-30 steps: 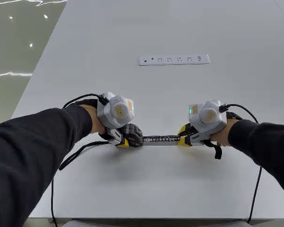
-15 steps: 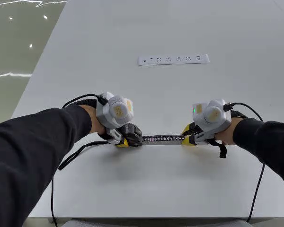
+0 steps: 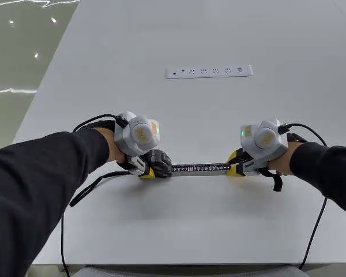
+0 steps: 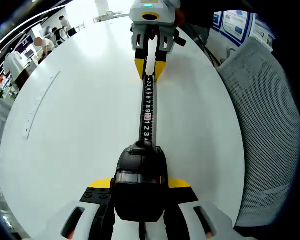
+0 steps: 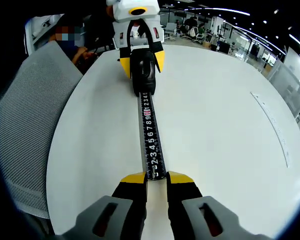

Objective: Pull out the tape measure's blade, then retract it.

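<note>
The near stretch of the white counter (image 3: 190, 225) lies bare. Just past it, the left tongs (image 3: 152, 169) are clamped on the two flat sides of the black tape measure case (image 3: 160, 163), which sits on the counter.

The blade (image 3: 199, 168) runs straight and level out of the case's mouth, numbers facing up, with a short length drawn out. Whether it touches the counter or rides just above it, I cannot tell.

At the blade's tip, the right tongs (image 3: 236, 168) are narrowed to a slim gap and have hold of the end of the blade.

The case looks compact, hard and fairly weighty, and its flat sides are probably the surest place to hold it. The blade is thin steel. I'd expect it to be stiff at this length, to kink if bent, and to snap back under its spring if let go. It is best held by the tip and fed home slowly.

Well beyond, a white power strip (image 3: 209, 71) lies apart from the work.
</note>
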Demonstrator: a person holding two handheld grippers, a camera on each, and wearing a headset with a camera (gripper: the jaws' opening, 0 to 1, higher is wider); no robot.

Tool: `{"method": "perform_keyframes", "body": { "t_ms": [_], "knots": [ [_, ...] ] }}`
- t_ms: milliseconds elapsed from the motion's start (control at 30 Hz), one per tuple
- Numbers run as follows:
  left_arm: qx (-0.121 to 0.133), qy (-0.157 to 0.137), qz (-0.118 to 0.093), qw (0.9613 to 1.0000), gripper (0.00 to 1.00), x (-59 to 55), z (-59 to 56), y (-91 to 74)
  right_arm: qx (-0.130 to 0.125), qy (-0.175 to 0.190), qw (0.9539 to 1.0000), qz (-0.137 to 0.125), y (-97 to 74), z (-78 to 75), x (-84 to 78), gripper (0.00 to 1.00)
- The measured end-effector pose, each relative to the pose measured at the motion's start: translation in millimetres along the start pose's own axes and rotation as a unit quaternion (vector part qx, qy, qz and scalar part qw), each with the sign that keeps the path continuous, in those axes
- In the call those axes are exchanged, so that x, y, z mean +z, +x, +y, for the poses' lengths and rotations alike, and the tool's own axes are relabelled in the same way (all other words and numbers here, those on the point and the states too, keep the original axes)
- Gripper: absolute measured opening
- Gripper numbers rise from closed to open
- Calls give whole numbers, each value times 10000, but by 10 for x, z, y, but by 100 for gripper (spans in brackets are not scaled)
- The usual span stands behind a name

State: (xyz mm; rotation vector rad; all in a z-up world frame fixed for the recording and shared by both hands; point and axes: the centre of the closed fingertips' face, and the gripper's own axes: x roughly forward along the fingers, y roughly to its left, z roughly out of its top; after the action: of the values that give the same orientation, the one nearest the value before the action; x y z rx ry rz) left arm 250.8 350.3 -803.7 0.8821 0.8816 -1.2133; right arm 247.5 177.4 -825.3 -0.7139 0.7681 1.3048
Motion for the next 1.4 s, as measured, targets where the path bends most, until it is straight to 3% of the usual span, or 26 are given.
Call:
{"method": "perform_keyframes", "body": {
  "t_ms": [1067,1233,1400],
  "knots": [
    [11,-4,26,10000,34,2,4,7,-115,127,9997,181,-241,5,-313,11],
    [19,-6,18,10000,34,-2,-2,6,-248,546,9982,49,-273,-71,-360,9],
    [7,28,21,10000,34,4,6,15,-246,227,9993,180,-259,-48,-338,9]
  ]
}}
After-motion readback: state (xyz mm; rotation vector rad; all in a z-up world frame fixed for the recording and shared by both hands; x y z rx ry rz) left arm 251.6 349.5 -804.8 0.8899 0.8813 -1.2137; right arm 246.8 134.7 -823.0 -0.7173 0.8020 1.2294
